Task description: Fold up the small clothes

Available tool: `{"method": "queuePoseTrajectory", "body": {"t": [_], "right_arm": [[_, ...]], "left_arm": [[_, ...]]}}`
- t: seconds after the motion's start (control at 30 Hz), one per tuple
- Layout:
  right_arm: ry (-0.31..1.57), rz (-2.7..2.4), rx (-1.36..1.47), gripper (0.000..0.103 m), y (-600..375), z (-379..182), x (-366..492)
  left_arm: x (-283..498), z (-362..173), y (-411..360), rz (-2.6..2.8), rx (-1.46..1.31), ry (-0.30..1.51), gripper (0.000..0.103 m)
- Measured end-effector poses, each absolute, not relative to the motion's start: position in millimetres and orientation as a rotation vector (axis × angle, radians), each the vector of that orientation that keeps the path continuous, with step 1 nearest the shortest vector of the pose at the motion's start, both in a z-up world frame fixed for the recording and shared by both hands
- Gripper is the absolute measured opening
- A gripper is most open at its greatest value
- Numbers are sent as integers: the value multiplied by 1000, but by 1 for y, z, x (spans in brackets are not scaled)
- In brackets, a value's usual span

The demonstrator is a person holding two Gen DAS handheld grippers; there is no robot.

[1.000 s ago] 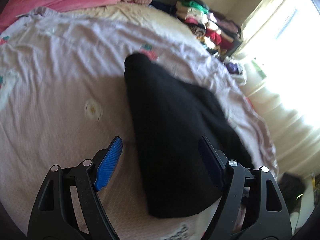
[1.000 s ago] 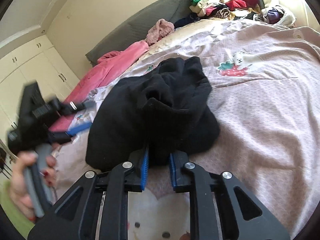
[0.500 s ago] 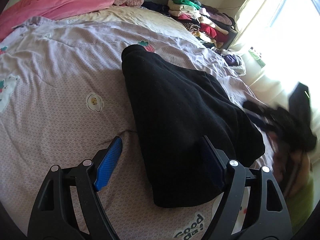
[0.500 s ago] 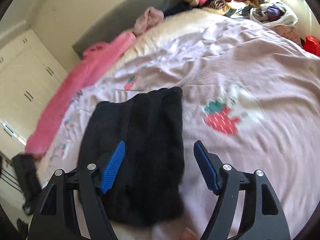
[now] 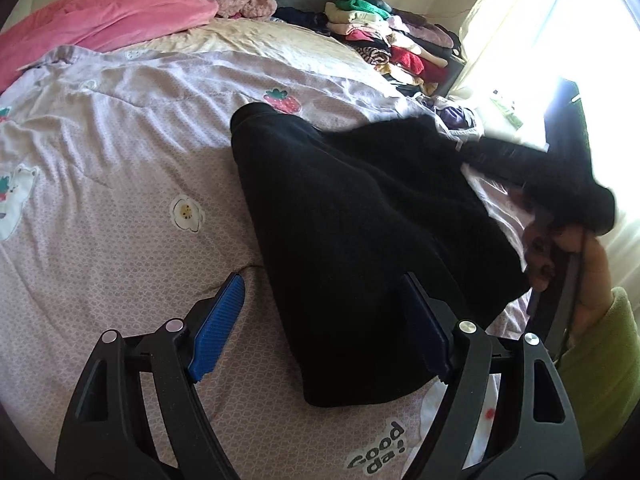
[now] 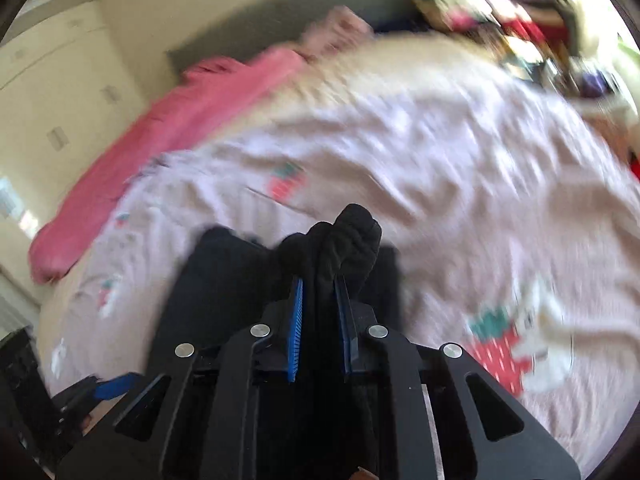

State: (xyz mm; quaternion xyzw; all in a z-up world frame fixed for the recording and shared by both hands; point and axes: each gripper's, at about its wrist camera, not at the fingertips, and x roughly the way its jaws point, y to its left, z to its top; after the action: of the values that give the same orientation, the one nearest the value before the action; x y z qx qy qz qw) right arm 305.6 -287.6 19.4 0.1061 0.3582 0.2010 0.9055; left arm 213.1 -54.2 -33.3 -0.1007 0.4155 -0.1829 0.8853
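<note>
Black garment (image 5: 360, 232): lies on the lilac printed bedspread (image 5: 120, 184), one edge lifted toward the window side. Right gripper (image 6: 319, 300): jaws just closed, blue pads clamped on a bunched fold of the black garment. Left gripper (image 5: 324, 320): jaws spread wide, poised over the garment's near end, gripping nothing. Person's hand (image 5: 568, 256), green sleeve (image 5: 600, 368), holds the right gripper.

Pink blanket (image 5: 108, 20), stacked clothes (image 5: 384, 36) beyond quilt (image 5: 120, 160)
</note>
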Motion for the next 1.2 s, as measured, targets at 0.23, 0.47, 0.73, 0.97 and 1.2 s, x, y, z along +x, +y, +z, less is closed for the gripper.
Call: {"method": "queuePoseTrajectory", "body": {"t": [0.23,0.47,0.73,0.97,1.2], "right_arm": [[900,305,265,17,-310,-32,329],[901,224,232,47,-315,-39,318],[744,265,117,48,-300,6,239],[780,255,53,46,-292,-6,198],[827,196,82,50,-291,-30,198]], "left_arm": [[215,-40,-56,-387,-210,886,77],[215,-43,-54,-392,-220,893,79],[209,-40,-51,-383,-211,889,79],[203,-41,-51,-371,-192,899,79],[193,-33,-50,-368,-192,887,79]]}}
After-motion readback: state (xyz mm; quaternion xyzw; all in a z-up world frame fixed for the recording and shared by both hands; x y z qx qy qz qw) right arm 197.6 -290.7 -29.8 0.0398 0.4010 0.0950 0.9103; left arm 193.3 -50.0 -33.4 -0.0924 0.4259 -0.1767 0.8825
